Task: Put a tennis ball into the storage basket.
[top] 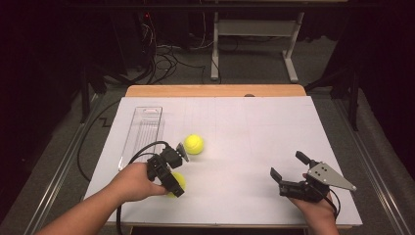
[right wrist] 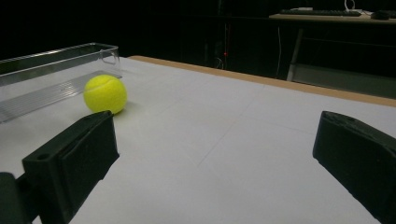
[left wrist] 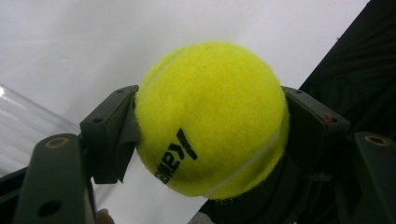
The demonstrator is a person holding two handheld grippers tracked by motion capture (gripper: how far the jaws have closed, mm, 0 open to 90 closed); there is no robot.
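Near the tabletop's front-left corner, the left gripper [top: 172, 182] clamps a tennis ball [left wrist: 210, 119]; the right gripper [top: 288, 170] gapes, holding nothing.

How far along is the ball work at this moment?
Done: nothing sits in the clear tray yet. In hand: the left gripper is clamped on one tennis ball. Left: the second ball lies loose on the table beside the tray; the right gripper waits open.
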